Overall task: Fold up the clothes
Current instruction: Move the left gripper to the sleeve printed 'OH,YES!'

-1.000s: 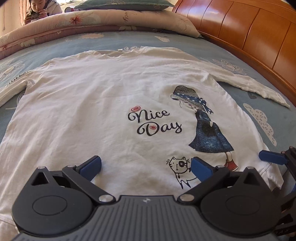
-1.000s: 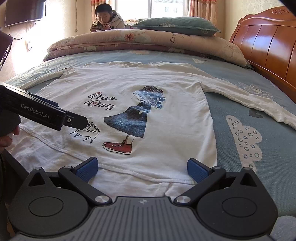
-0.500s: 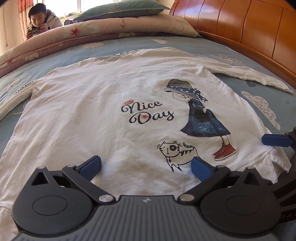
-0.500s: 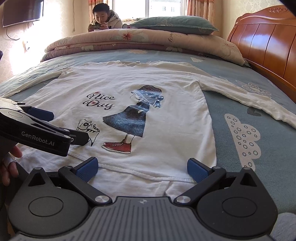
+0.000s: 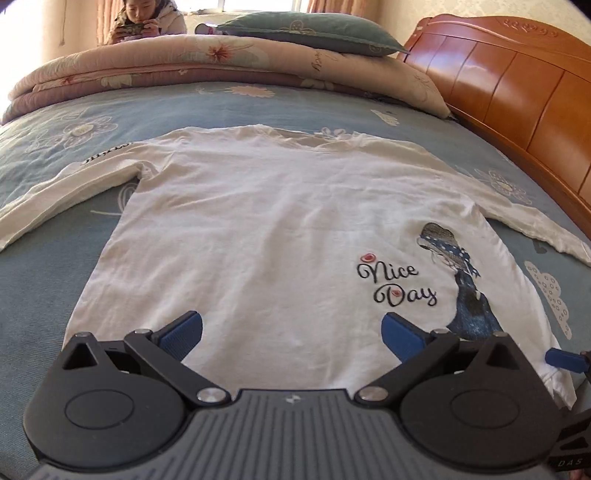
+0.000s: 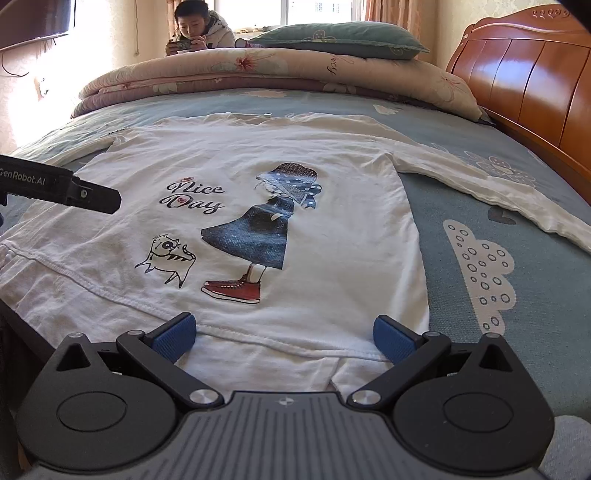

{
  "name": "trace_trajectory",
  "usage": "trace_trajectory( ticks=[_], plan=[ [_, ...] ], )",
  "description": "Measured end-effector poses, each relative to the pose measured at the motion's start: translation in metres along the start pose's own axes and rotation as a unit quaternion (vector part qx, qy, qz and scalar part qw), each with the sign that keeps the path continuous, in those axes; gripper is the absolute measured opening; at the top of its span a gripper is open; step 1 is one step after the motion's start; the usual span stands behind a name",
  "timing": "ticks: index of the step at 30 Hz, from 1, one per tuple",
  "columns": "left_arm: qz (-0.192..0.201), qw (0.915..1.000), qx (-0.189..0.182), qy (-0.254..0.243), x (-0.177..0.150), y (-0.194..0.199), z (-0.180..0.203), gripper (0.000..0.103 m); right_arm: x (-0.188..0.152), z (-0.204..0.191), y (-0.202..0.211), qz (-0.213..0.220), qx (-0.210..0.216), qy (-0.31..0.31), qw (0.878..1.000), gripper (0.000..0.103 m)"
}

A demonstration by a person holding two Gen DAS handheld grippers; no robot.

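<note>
Since the earlier frames the left gripper (image 5: pixel 291 332) has swung to the left along the near hem, so the printed words and the girl now sit to its right instead of straight ahead, and the shirt's left edge and left sleeve have come into its view. The right gripper (image 6: pixel 284 334) has barely shifted.

The white long-sleeved shirt (image 5: pixel 280 236) lies flat, front up, on the blue flowered bedsheet (image 5: pixel 48 266), collar at the far end, both sleeves spread out to the sides. The right sleeve (image 6: pixel 491 188) runs off toward the wooden headboard (image 6: pixel 532 88).

The left gripper is held low and level over the near hem on the shirt's left half, its blue pads spread wide with nothing between them. The right gripper is held the same way at the near right corner of the hem, pads wide apart and empty, with the hem's stitched edge (image 6: pixel 280 341) lying between them. The left gripper's black arm shows at the left edge of the right wrist view, above the cloth.

A folded quilt (image 6: pixel 280 70) and a green pillow (image 6: pixel 340 35) lie at the far end; a person (image 6: pixel 199 27) leans behind them.
</note>
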State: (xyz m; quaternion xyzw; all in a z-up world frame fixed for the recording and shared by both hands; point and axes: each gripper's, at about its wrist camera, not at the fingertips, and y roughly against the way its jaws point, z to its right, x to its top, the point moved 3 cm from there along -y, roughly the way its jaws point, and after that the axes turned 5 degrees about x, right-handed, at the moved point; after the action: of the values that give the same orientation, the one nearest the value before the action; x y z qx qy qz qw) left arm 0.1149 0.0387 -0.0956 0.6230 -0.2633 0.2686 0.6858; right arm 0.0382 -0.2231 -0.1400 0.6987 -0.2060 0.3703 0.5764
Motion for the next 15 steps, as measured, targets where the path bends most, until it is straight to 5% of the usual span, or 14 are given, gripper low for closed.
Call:
trace_trajectory(
  ticks=[3,7,9,15],
  plan=[
    [-0.038,0.9981,0.005,0.048,-0.005,-0.014,-0.024,0.102,0.001,0.000,-0.001,-0.002,-0.001,0.000,1.000,0.103],
    [-0.051,0.9983,-0.014,-0.022,-0.017,-0.006,-0.014,0.102,0.003,0.000,0.000,-0.011,-0.001,0.003,1.000,0.103],
    [-0.064,0.9959,-0.058,-0.028,-0.009,0.002,-0.019,0.102,0.005,0.000,0.000,-0.022,0.002,0.005,1.000,0.103],
    [-0.012,0.9992,-0.039,-0.006,0.055,0.027,-0.080,0.102,0.018,0.004,0.005,-0.037,0.023,-0.013,0.999,0.103]
  ],
)
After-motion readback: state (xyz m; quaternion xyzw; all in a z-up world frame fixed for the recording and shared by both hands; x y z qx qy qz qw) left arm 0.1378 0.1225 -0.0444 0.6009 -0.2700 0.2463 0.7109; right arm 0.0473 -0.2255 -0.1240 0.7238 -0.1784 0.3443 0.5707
